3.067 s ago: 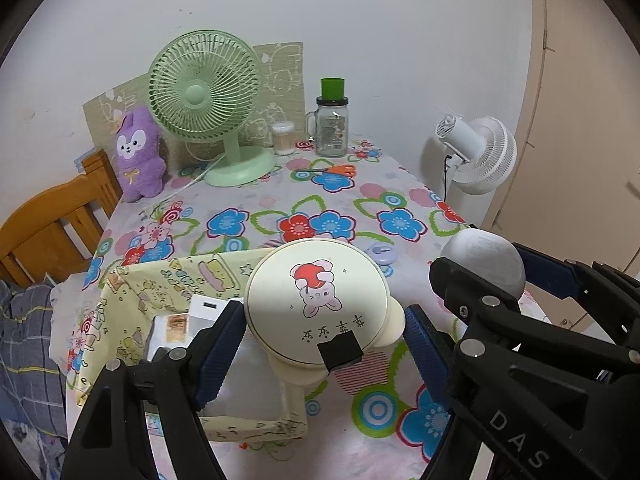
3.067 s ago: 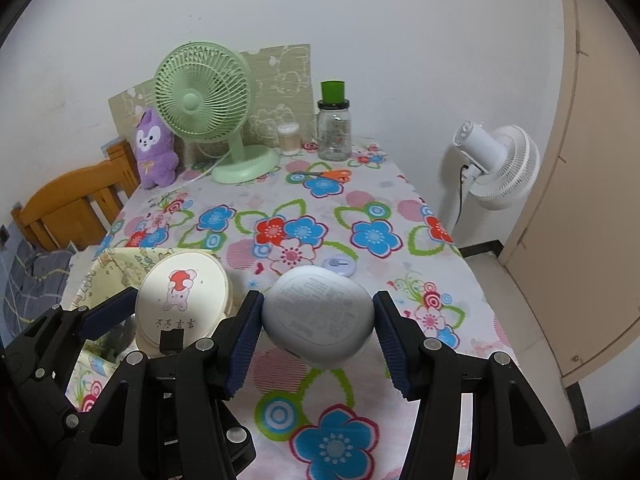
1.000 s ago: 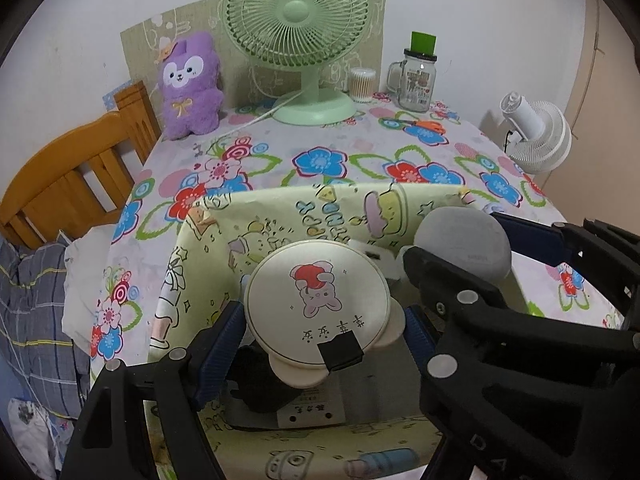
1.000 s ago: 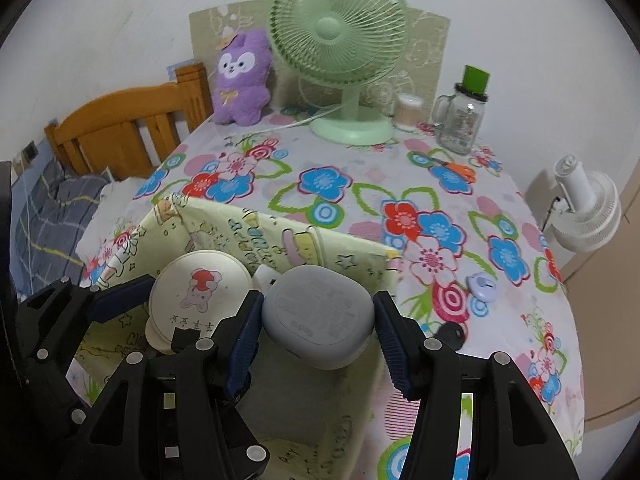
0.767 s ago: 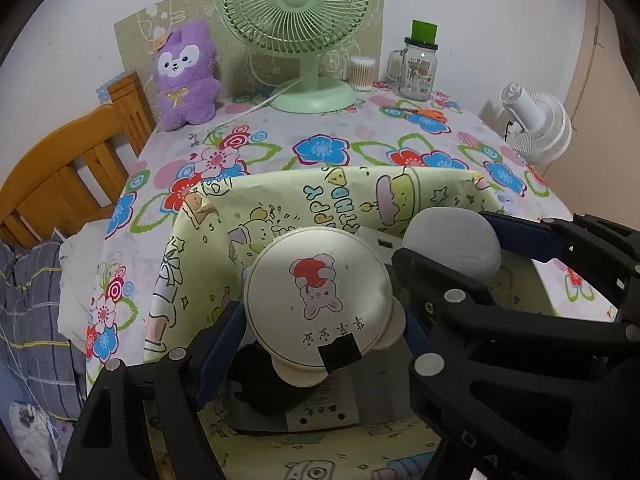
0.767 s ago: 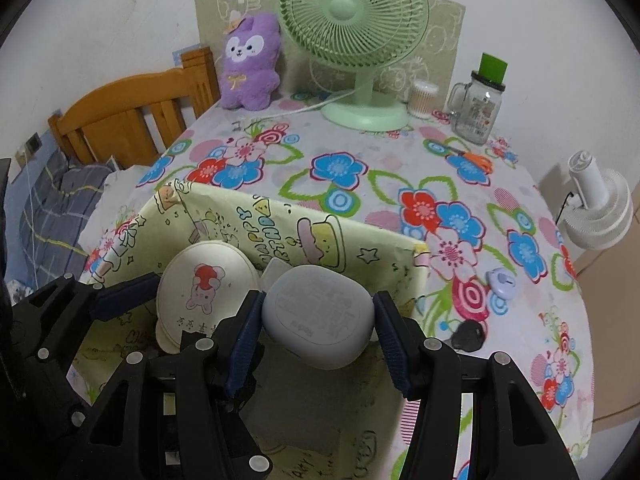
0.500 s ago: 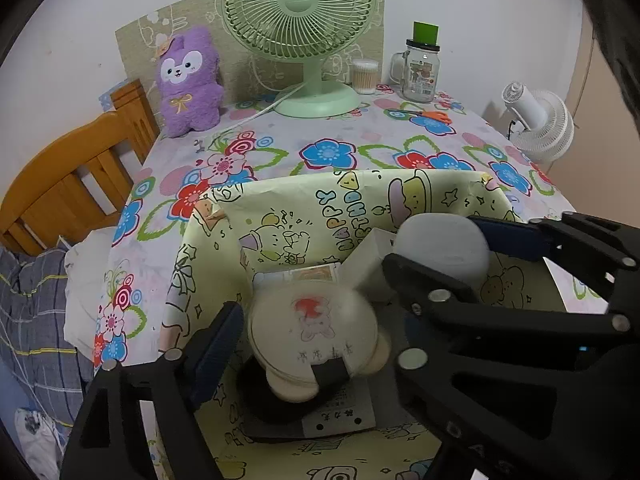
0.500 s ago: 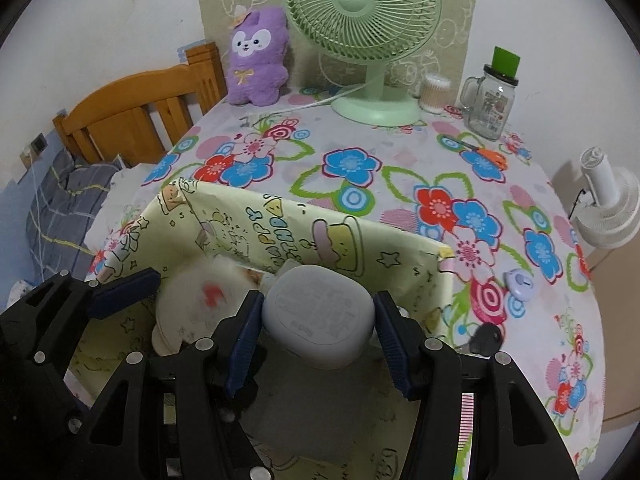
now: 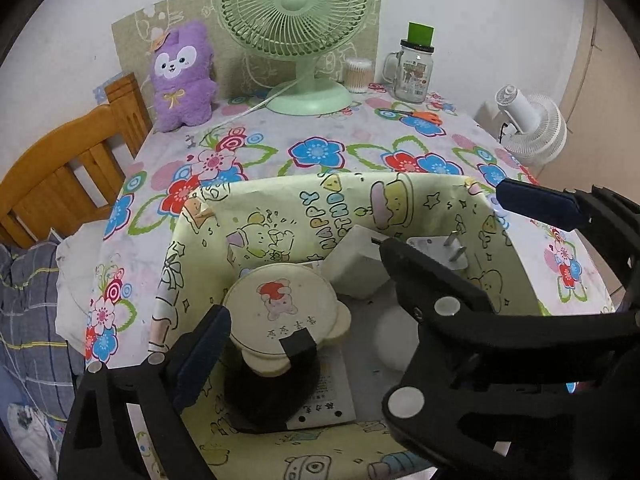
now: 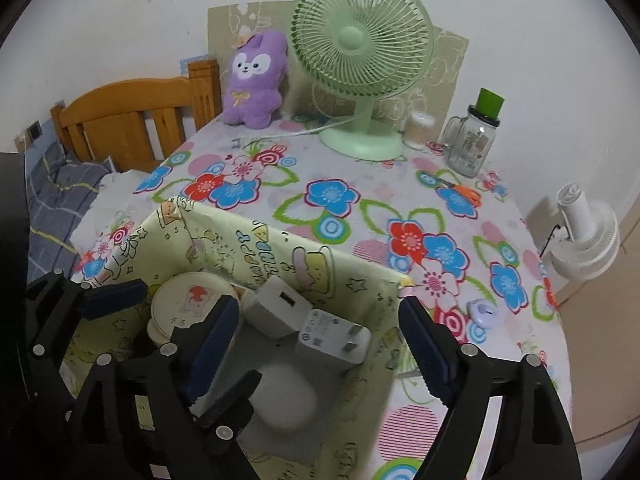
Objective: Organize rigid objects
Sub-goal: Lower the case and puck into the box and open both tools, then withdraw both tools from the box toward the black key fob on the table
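Observation:
A yellow cartoon-print box (image 9: 320,216) (image 10: 280,256) stands on the flowered table. Inside it the round cream case with a bear picture (image 9: 280,304) (image 10: 192,296) rests on a black round thing. My left gripper (image 9: 320,344) hovers over the case with its jaws opening. Its blue pad (image 9: 200,356) is clear of the case, and its other finger is hidden by the right gripper. The pale grey rounded case (image 10: 286,398) (image 9: 394,336) lies blurred on the box floor. My right gripper (image 10: 316,344) is above it, jaws opening, gripping nothing.
Two white chargers (image 10: 276,312) (image 10: 332,336) lie in the box. Behind it stand a green fan (image 9: 296,12), a purple plush (image 9: 180,76) and a glass jar (image 9: 414,76), with orange scissors (image 9: 420,116) nearby. A lilac object (image 10: 484,314) lies right of the box. A wooden frame (image 9: 60,176) is on the left.
Both grippers came from over the table to over the box and opened. The cream case and the grey case left the pads and dropped into the box.

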`<state>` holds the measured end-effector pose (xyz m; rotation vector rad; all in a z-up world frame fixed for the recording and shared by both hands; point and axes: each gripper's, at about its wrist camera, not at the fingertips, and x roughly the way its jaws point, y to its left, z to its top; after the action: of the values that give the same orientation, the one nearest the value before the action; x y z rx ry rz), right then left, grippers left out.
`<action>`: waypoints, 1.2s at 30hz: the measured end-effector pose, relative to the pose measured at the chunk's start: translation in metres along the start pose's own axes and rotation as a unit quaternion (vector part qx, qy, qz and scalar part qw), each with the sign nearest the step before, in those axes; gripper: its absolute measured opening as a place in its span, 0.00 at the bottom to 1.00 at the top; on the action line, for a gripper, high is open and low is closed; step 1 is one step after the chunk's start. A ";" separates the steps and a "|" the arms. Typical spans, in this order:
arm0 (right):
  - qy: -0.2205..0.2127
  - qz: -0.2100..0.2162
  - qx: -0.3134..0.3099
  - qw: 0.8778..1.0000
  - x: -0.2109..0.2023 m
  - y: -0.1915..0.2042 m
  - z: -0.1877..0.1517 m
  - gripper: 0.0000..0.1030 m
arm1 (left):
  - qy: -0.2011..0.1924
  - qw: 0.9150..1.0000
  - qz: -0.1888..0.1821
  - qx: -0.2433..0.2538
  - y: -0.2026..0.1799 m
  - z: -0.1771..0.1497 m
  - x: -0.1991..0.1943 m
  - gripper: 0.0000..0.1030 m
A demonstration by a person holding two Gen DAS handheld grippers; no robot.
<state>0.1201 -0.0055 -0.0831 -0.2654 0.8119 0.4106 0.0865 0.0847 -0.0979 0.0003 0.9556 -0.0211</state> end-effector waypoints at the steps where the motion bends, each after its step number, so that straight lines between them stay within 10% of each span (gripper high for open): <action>1: 0.000 0.001 0.004 1.000 -0.001 -0.002 0.000 0.83 | -0.002 1.000 0.003 0.003 -0.002 0.000 -0.002 0.93; 36: -0.017 -0.012 0.076 0.997 -0.059 -0.077 -0.028 0.87 | -0.038 0.999 0.018 0.034 -0.078 0.009 -0.043 0.94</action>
<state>0.1008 -0.0988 -0.0520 -0.1263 0.8010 0.3289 0.0680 0.0076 -0.0569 0.0785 0.8790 -0.0203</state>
